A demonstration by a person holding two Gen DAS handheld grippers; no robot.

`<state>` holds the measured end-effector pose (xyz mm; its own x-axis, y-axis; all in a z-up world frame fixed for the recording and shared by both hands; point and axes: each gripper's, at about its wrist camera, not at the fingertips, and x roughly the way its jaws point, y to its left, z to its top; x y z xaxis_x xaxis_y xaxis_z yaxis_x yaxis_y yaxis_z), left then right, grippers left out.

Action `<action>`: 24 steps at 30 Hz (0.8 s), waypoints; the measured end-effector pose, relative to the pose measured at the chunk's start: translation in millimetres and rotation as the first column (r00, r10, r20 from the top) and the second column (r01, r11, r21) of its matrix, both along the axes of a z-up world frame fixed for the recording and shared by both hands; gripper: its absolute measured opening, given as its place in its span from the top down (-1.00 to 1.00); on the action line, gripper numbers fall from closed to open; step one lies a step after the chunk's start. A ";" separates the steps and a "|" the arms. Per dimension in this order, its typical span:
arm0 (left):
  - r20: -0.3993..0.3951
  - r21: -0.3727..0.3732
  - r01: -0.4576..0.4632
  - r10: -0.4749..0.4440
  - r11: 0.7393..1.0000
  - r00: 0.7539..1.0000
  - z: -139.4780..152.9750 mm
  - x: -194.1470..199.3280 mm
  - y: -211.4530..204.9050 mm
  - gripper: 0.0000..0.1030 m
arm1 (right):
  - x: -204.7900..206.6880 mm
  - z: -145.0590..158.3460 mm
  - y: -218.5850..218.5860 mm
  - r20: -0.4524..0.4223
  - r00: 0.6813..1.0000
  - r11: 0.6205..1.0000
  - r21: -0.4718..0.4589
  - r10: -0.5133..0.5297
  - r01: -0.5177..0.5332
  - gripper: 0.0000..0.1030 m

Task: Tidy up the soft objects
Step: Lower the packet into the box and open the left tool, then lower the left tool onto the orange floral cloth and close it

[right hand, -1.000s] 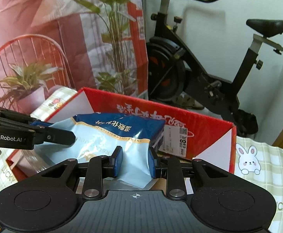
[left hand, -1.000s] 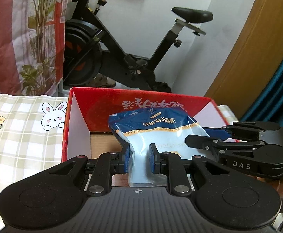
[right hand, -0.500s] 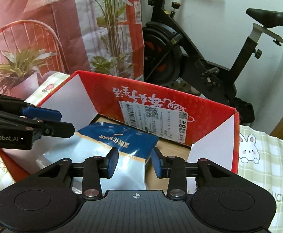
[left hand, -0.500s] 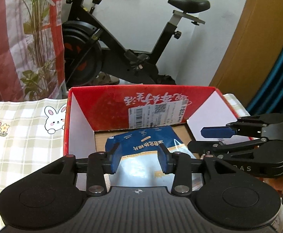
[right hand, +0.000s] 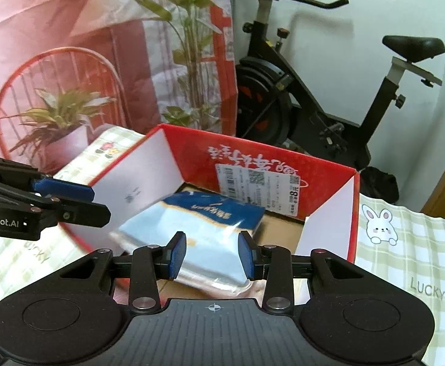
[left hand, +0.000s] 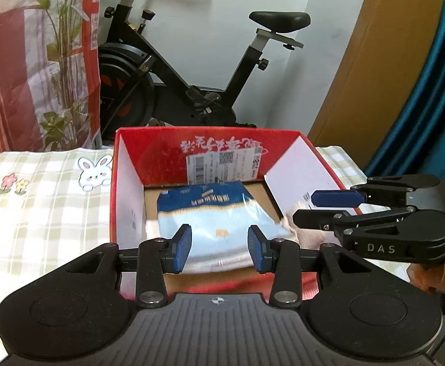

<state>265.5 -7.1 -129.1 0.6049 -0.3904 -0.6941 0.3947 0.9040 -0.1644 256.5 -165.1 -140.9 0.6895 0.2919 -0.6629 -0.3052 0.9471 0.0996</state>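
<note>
Both grippers have let go within the last second: the left gripper [left hand: 219, 248] and the right gripper [right hand: 211, 253], which were pinching the blue packet [left hand: 213, 216] between their pads a second ago, now stand with jaws wide apart and nothing between them. The packet lies flat on the floor of the red box [left hand: 161, 152], its dark blue end toward the far wall where the white label [left hand: 222, 164] is stuck, its pale end toward the near wall. This drop looks finished, so the packet counts as put away.

Edges matter for leaving. The right gripper sits over the box's near right corner in the left wrist view, and the left gripper hangs beside the left wall in the right wrist view. Each seems above rim height, so rising first, then swinging out over the checked cloth [right hand: 405, 244], should avoid the walls. The exercise bike [left hand: 192, 76] stands well beyond the far edge.
</note>
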 end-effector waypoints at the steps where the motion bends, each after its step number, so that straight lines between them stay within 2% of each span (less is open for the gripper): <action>1: -0.001 -0.001 0.000 0.000 1.000 1.000 0.4 -5.8 2.0 0.18 | -6.7 1.5 0.9 0.004 1.000 1.000 0.003 0.003 -0.003 0.32; 11: -0.028 0.009 0.017 -0.017 1.000 0.999 -16.5 -60.1 10.0 0.18 | -71.8 0.5 12.3 0.018 0.999 0.999 0.030 0.031 -0.031 0.32; 18: -0.072 0.023 0.004 -0.003 1.000 0.997 -41.2 -82.0 18.5 0.18 | -111.1 -27.3 23.5 -0.016 0.999 0.998 0.058 0.037 -0.036 0.32; 24: -0.111 0.004 -0.016 0.017 1.000 0.994 -59.0 -92.8 23.4 0.18 | -127.0 -53.4 33.2 -0.058 0.998 0.998 0.054 0.030 -0.027 0.32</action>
<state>172.7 16.3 -188.1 0.5303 -0.3785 -0.7586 0.3591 0.9109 -0.2034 129.5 -131.9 -194.3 0.6409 0.3468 -0.6848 -0.3244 0.9309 0.1679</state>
